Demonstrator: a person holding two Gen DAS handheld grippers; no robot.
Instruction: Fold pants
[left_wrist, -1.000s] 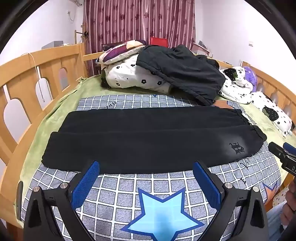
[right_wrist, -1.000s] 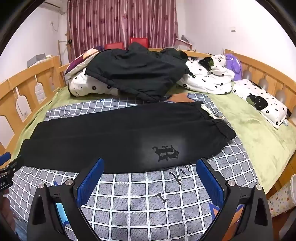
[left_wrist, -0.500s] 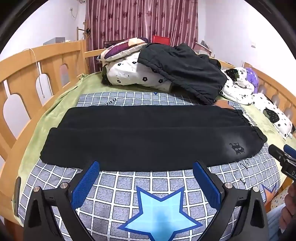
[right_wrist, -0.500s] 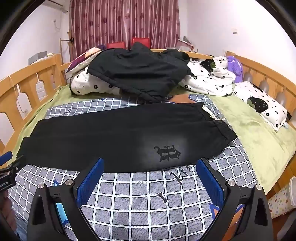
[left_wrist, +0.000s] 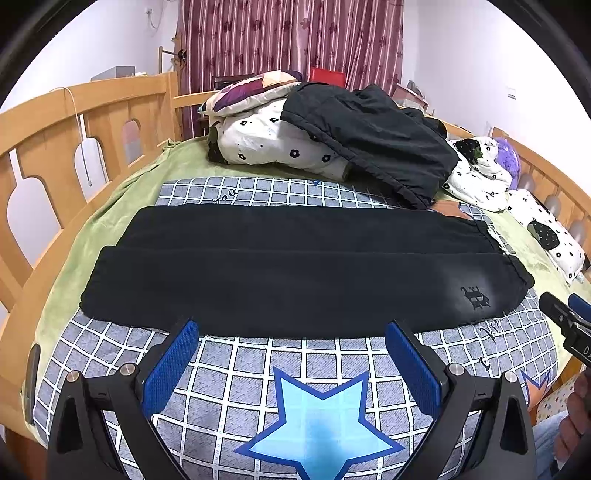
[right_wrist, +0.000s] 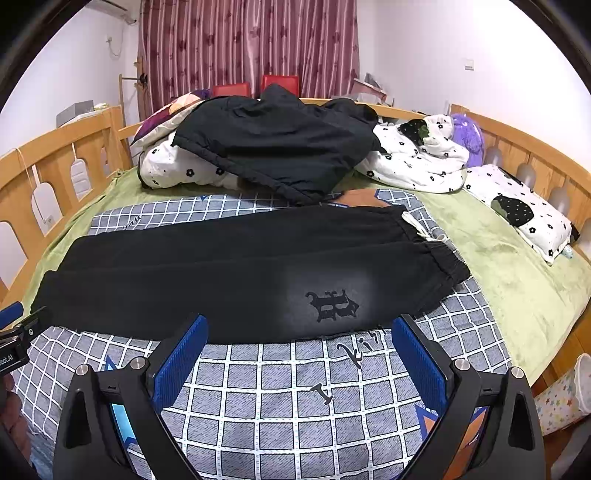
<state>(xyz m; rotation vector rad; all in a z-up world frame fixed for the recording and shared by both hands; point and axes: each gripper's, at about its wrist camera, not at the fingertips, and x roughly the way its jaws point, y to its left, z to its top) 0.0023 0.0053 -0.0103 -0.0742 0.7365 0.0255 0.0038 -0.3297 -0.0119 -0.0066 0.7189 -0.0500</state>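
Note:
Black pants (left_wrist: 295, 273) lie flat across the checked blanket (left_wrist: 258, 384), folded lengthwise with one leg on the other. The elastic waistband (right_wrist: 439, 266) is at the right and the cuffs (left_wrist: 99, 288) at the left. A dark emblem (right_wrist: 332, 304) sits near the waist. My left gripper (left_wrist: 291, 332) is open and empty, hovering just short of the pants' near edge at mid-length. My right gripper (right_wrist: 299, 328) is open and empty, near the edge below the emblem. Each gripper shows at the other view's side edge.
A heap of black clothing (right_wrist: 280, 144) lies on white flowered bedding (left_wrist: 273, 147) at the far side. A pillow (right_wrist: 524, 210) lies at the right. Wooden rails (left_wrist: 48, 147) ring the bed. A phone (left_wrist: 31, 380) lies at the left edge, a bin (right_wrist: 565, 398) stands at the right.
Both grippers have edged forward towards the pants' near edge, so the pants sit slightly closer and larger. The pants have not moved and both jaws stay open.

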